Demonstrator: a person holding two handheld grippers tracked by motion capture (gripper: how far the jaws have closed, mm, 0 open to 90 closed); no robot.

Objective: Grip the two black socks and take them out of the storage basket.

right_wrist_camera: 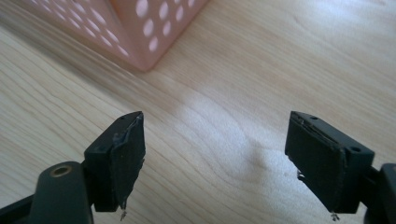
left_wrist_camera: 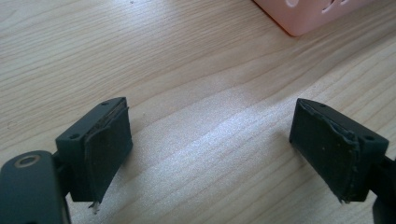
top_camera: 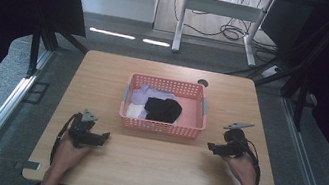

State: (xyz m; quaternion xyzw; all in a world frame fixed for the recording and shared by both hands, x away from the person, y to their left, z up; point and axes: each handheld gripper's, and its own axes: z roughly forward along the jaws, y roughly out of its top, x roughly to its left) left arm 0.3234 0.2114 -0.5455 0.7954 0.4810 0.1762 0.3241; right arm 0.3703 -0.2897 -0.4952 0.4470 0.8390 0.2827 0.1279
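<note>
We are holding our left gripper (top_camera: 105, 136) and right gripper (top_camera: 209, 146) wide open and empty beside the pink perforated plastic basket (top_camera: 162, 126), risking snagging its rim

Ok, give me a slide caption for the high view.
Two hand-held grippers, left gripper and right gripper, flank a pink basket of clothes on a wooden table.

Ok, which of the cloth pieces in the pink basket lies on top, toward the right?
The black cloth piece. It is dark and bunched, resting over the pale lilac cloth and the white one inside the pink perforated plastic basket.
</note>
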